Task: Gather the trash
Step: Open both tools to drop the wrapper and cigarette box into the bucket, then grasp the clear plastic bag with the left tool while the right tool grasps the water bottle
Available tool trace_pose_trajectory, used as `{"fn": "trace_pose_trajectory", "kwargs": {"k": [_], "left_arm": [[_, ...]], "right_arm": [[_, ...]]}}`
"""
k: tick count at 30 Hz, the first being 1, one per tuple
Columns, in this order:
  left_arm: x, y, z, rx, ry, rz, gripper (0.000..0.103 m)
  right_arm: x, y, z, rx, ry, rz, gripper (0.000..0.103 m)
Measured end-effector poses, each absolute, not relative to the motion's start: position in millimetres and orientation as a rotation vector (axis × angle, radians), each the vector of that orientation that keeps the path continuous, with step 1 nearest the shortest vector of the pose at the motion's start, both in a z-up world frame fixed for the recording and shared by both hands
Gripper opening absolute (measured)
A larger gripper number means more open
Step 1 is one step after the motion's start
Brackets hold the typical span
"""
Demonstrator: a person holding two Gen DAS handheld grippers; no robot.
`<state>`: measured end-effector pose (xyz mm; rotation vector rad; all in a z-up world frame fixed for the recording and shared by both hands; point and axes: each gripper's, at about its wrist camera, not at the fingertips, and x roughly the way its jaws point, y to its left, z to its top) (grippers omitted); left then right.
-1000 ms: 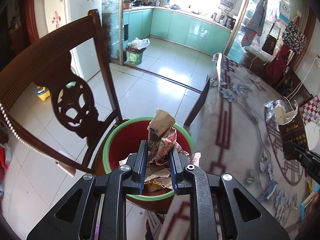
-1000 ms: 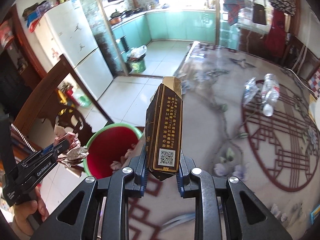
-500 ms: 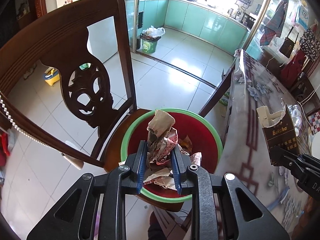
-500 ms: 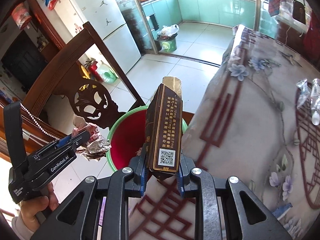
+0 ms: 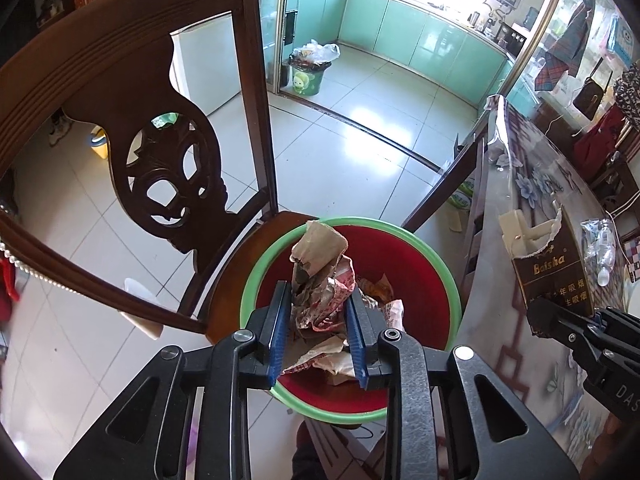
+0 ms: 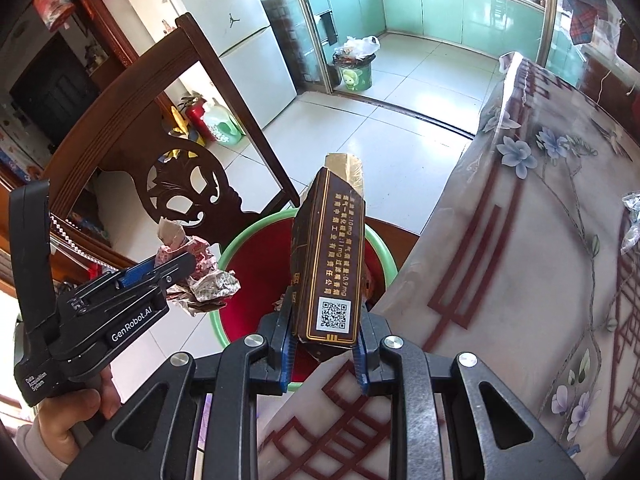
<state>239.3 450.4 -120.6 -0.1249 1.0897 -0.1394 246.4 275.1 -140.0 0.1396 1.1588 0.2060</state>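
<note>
Your left gripper (image 5: pixel 318 322) is clamped on a wad of crumpled wrappers (image 5: pixel 320 276) held directly over the red bin with the green rim (image 5: pixel 450 280), which sits on the seat of the carved wooden chair (image 5: pixel 160 168) and already has scraps in it. Your right gripper (image 6: pixel 324 344) grips a torn-open brown cigarette carton (image 6: pixel 330 256) upright, above the bin's near edge just beside the floral-covered table (image 6: pixel 520 260)
</note>
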Motion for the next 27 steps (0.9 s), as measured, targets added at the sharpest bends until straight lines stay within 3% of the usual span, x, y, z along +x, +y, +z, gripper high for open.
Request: {"fn": "trace_pose_trajectory", "kwargs": {"k": [6, 11, 12, 16, 21, 27], "left_arm": [[242, 450, -123, -0.126, 1.097, -0.131, 0.031], [240, 452, -118, -0.155, 1.070, -0.112, 0.080], [239, 453, -116, -0.160, 1.065, -0.105, 0.082], [235, 455, -110, -0.176, 1.060, -0.094, 0.083], [207, 447, -87, -0.193, 1.026, -0.124, 0.083], [154, 394, -35, -0.117, 0.967, -0.305, 0.083]], "right_arm": [[252, 280, -140, 0.105, 1.149, 0.221, 0.021], [249, 288, -136, 0.041, 1.101, 0.259, 0.023], [248, 291, -135, 0.026, 1.095, 0.267, 0.025], [241, 291, -130, 0.022, 1.060, 0.275, 0.064], [221, 263, -115, 0.096, 1.023, 0.251, 0.065], [180, 140, -82, 0.220, 0.954, 0.007, 0.065]]}}
